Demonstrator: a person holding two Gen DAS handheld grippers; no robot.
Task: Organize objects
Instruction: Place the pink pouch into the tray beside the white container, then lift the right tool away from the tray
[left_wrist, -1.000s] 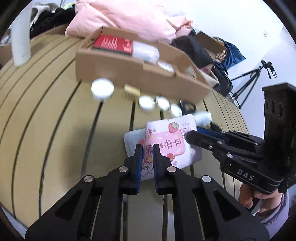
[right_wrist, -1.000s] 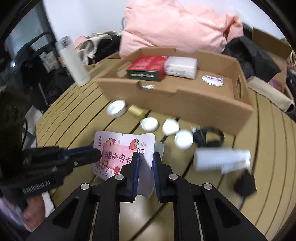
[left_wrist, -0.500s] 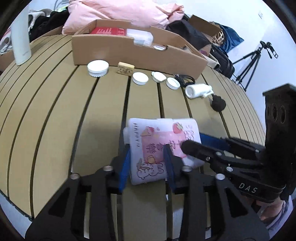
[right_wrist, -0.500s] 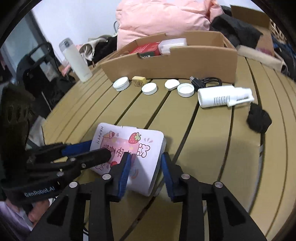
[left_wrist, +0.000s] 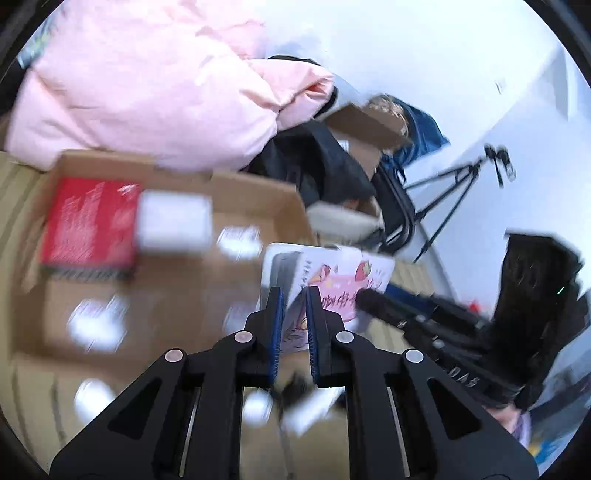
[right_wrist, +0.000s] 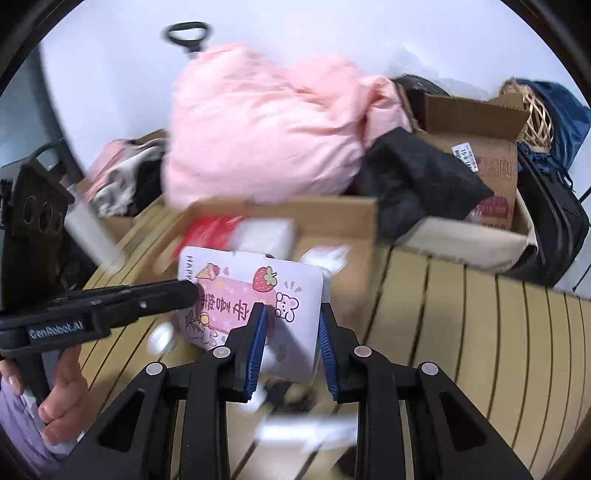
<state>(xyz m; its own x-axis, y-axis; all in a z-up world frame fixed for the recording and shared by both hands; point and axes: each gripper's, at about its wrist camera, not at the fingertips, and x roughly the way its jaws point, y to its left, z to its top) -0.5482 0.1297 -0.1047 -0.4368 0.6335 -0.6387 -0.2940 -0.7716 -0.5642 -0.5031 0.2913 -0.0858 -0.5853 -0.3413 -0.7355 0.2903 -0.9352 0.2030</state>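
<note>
The pink card pack (right_wrist: 255, 295), the flat one with the strawberry and bear print, is up off the table (right_wrist: 480, 314) and hanging in the air just in front of the cardboard box (right_wrist: 332, 218), over the box's near right corner. Both grippers are on it. The left gripper (left_wrist: 294, 295) has its jaws clenched on the pack's lower left edge, blue pads nearly together with just the thin edge between them. The right gripper (right_wrist: 291, 314) has its jaws set wider and straddling the pack's bottom right end; the pads look like they're pressing both sides, though the left pad sits in front of the print so I'm not fully sure.

What matters next, I think: the pack's long side runs roughly parallel to the box's front wall, and the box lies straight ahead of and below both sets of jaws. Inside it, a red box (left_wrist: 88, 225) and a white box (left_wrist: 173, 221) fill the left end, so the open floor is toward the right, which is closer to the pack. Neither gripper is clearly nearer. Lots of motion blur, so the small white lids (left_wrist: 96, 325) on the table in front of the box are only smears.
</note>
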